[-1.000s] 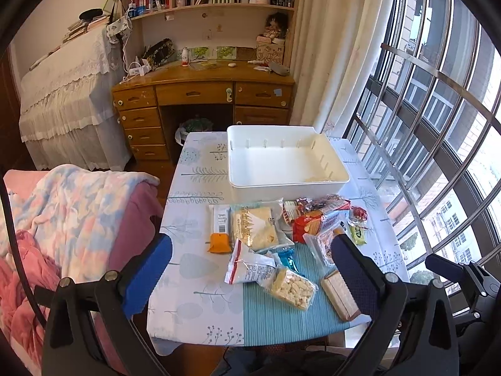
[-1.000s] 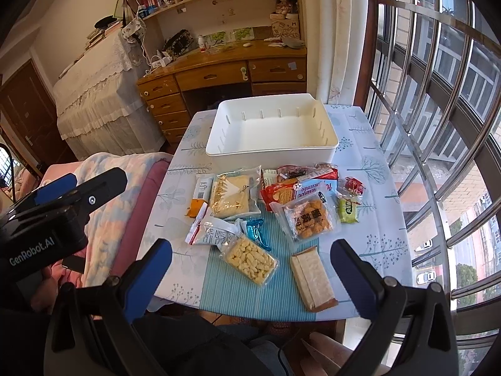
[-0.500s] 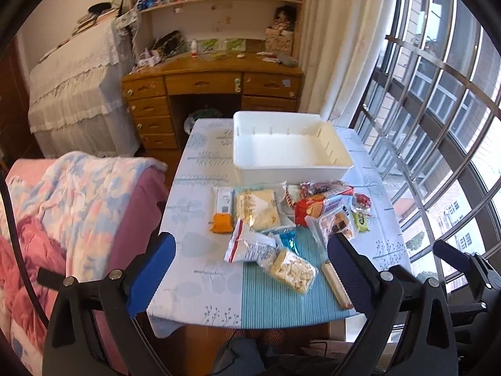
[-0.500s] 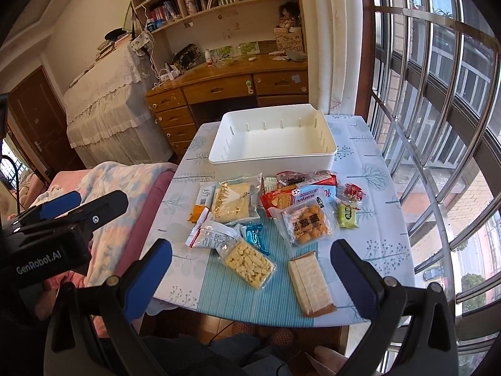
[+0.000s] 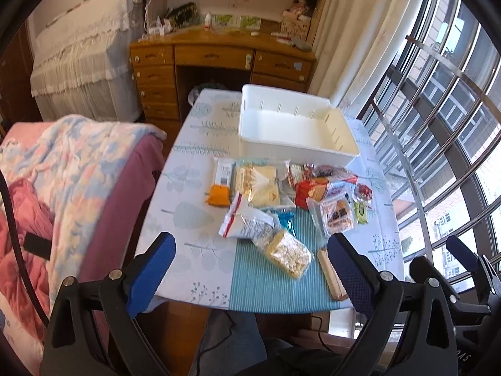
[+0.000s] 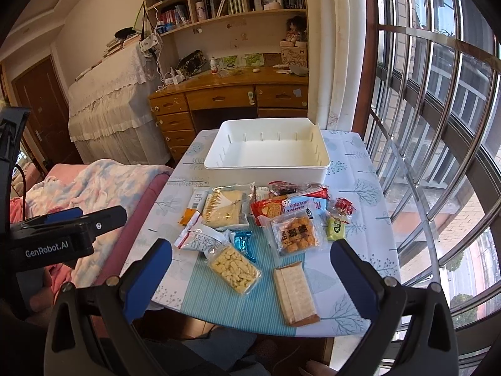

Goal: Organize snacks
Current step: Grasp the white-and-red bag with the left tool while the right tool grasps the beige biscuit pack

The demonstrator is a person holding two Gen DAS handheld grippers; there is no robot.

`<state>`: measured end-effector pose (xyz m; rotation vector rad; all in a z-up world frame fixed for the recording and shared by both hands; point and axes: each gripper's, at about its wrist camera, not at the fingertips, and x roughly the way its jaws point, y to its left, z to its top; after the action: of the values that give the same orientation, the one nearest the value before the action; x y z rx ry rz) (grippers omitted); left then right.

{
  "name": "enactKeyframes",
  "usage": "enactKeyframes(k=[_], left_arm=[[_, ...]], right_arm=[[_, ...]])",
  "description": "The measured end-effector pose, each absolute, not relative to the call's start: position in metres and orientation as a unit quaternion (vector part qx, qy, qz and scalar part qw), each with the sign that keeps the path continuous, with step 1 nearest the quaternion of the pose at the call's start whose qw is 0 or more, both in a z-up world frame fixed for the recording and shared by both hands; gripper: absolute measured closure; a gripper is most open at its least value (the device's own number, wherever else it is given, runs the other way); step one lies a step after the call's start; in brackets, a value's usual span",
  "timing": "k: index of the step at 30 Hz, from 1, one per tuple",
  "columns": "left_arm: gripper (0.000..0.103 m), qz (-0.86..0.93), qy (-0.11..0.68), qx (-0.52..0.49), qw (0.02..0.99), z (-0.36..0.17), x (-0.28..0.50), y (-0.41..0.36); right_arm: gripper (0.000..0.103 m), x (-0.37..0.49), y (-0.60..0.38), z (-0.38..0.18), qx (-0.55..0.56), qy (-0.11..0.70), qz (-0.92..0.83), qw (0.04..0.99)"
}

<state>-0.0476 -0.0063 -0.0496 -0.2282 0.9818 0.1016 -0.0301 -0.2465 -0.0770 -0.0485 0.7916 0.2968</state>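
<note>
Right wrist view looks down on the tabletop point(image 6: 353, 169) with both tools held back from it: the right gripper point(image 6: 250, 269) stands wide and empty, and the left gripper point(image 5: 250, 263) is likewise spread wide with nothing between its fingers. The white bin point(image 6: 266, 153) sits empty at twelve o'clock, and the snacks lie loose in a cluster just in front of it.

No packet is yet lifted, so the step in hand looks like a first pick. I would start at the near edge: the long cracker sleeve point(image 6: 294, 291) at five o'clock of the cluster lies apart and flat, an easy pinch across its narrow width. The bag of pale puffs point(image 6: 235, 269) at seven o'clock is soft, so close gently.

Packets farther in overlap: the red biscuit pack point(image 6: 288, 206) lies partly under the clear bag of orange snacks point(image 6: 296, 232), so taking either may drag its neighbour. The bin's near wall stands between cluster and interior; carry high enough to clear it. A quilt-covered seat point(image 6: 103, 185) crowds the nine o'clock side.
</note>
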Motion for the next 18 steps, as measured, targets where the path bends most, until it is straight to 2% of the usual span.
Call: enactKeyframes(k=[6,18], left_arm=[[0.006,0.047,0.525,-0.138,0.839,-0.085,-0.023,0.004],[0.006,0.073,0.638,-0.214,0.736,-0.163,0.043,0.028]], right_arm=[[0.001,-0.016,-0.247,-0.091,-0.029,0.415,0.14,0.899],[0.001,0.032,-0.256,-0.152,-0.025,0.57,0.076,0.818]])
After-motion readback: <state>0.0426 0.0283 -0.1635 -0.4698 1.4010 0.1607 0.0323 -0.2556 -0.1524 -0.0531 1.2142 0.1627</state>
